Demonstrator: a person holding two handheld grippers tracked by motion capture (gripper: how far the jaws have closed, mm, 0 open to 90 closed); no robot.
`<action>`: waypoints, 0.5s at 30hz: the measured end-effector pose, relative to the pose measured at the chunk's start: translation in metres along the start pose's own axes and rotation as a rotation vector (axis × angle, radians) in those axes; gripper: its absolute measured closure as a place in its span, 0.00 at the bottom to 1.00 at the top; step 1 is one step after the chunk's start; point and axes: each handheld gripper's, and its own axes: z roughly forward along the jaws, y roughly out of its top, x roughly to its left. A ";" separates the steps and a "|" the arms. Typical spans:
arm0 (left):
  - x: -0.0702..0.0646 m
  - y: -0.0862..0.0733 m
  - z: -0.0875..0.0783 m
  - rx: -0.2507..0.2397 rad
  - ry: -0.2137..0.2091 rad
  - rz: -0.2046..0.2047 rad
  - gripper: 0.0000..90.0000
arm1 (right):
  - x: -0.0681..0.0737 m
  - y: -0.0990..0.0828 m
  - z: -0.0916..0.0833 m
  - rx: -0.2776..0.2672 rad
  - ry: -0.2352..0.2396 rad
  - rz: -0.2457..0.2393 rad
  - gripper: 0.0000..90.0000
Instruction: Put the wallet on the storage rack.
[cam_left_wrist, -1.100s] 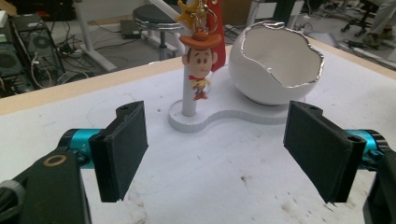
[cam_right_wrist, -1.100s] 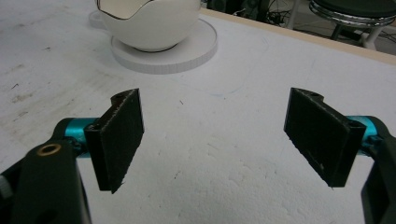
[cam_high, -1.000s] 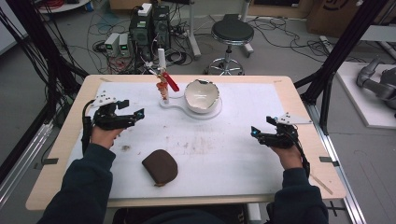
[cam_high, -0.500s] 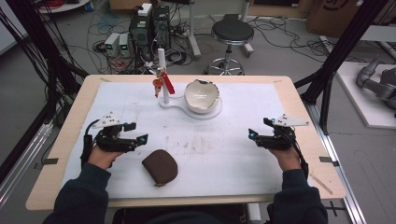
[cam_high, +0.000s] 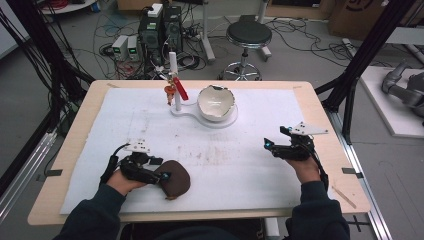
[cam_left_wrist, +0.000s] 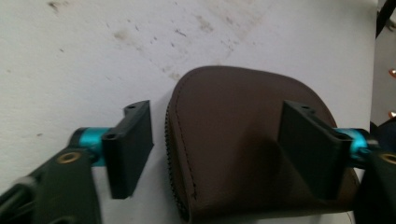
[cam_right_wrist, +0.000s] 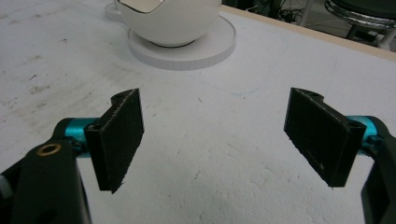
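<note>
The high view looks forward and down from above the person's side onto the whole counter (cam_high: 320, 115). The left gripper view sits very close over the brown pouch (cam_left_wrist: 243, 140), also seen at lower left of the high view. The right gripper view faces low across the counter toward the white bowl (cam_right_wrist: 170, 21), shared at upper centre.

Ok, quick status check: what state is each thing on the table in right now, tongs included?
Left tongs: open, straddling the pouch, not closed.
Right tongs: open, empty, over bare mat.
Brown pouch: flat on the mat, zipper looks closed.
White bowl: upright on its stand, jagged rim.
</note>
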 end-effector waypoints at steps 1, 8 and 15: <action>0.000 0.000 0.000 0.000 -0.005 -0.005 0.38 | 0.000 0.000 0.000 0.002 0.002 0.003 0.23; -0.006 0.012 0.015 -0.052 0.117 -0.021 0.44 | 0.003 0.001 0.003 0.005 0.008 -0.008 0.23; -0.007 0.033 0.039 -0.086 0.211 -0.030 0.45 | 0.004 0.002 0.004 0.006 0.012 -0.005 0.22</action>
